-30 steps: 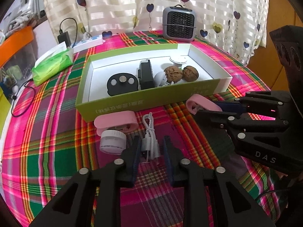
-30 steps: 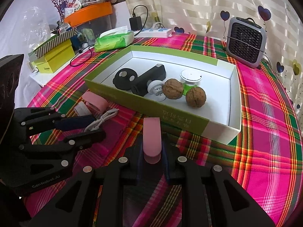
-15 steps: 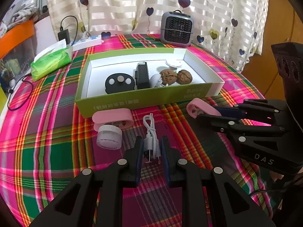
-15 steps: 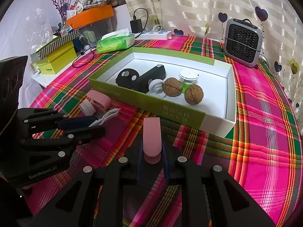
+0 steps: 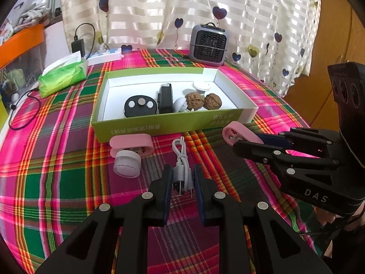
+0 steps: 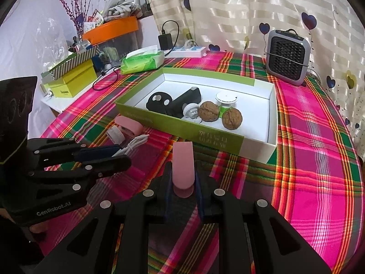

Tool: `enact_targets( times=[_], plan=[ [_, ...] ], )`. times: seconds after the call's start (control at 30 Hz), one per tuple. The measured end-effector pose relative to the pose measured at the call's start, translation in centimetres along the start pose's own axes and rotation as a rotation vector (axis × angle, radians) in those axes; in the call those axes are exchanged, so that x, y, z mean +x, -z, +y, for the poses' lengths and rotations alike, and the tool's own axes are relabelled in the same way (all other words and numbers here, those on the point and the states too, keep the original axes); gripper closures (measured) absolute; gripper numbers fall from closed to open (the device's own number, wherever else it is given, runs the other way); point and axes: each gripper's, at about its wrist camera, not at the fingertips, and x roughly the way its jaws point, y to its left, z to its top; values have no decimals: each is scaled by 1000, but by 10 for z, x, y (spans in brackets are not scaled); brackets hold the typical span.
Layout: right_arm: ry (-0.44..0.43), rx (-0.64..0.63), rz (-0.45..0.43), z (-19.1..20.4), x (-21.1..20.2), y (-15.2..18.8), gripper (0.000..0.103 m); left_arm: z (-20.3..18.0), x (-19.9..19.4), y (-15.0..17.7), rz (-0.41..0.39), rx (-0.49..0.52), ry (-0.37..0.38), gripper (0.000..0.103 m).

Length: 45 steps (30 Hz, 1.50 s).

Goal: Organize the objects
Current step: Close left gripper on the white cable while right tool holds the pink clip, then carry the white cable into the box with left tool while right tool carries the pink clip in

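My left gripper [image 5: 181, 175] is shut on a coiled white USB cable [image 5: 181, 159] and holds it above the plaid tablecloth in front of the green box [image 5: 164, 126]. My right gripper [image 6: 183, 175] is shut on a pink oblong case [image 6: 183, 166], held near the box's front wall; it shows in the left wrist view [image 5: 238, 133] too. The box [image 6: 212, 137] holds a black disc with three round dots [image 5: 140, 105], a black device [image 5: 165, 98], two walnuts [image 5: 203, 101] and white round pieces. A second pink case [image 5: 131, 143] and a white round cap [image 5: 127, 163] lie on the cloth.
A grey mini heater [image 5: 209, 45] stands behind the box. A green tissue pack [image 5: 62, 76], a power strip with charger [image 5: 103, 56] and a black cord [image 5: 22, 114] lie at the back left. Yellow and orange boxes [image 6: 73, 80] sit past the table's left edge.
Both grippers have risen and drawn back a little with their loads; the left one has lifted the white cable off the cloth. Things on the table have not moved.
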Motion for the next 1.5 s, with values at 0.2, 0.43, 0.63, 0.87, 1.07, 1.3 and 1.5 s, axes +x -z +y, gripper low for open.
enact_targets(
  times=[0.2, 0.43, 0.63, 0.87, 1.07, 1.3, 1.5],
  plan=[
    [8, -1, -30, 6, -9, -1, 84, -4, -9, -4, -37, -3, 3, 86],
    [11, -1, -47, 9, -15, 0, 84, -8, -16, -7, -63, 1, 6, 86],
    [10, 0, -58, 10, -18, 0, 84, -9, -18, -8, -69, 4, 4, 86],
    [12, 6, -62, 9, -18, -1, 84, -10, -19, -9, -73, 4, 4, 86],
    [12, 9, -64, 8, -18, -2, 84, -10, -19, -9, -73, 4, 3, 86],
    [14, 14, -66, 7, -18, -2, 84, -10, -19, -9, -72, 4, 3, 86],
    [17, 21, -68, 4, -18, -3, 84, -8, -19, -15, -76, 0, -1, 86]
  ],
)
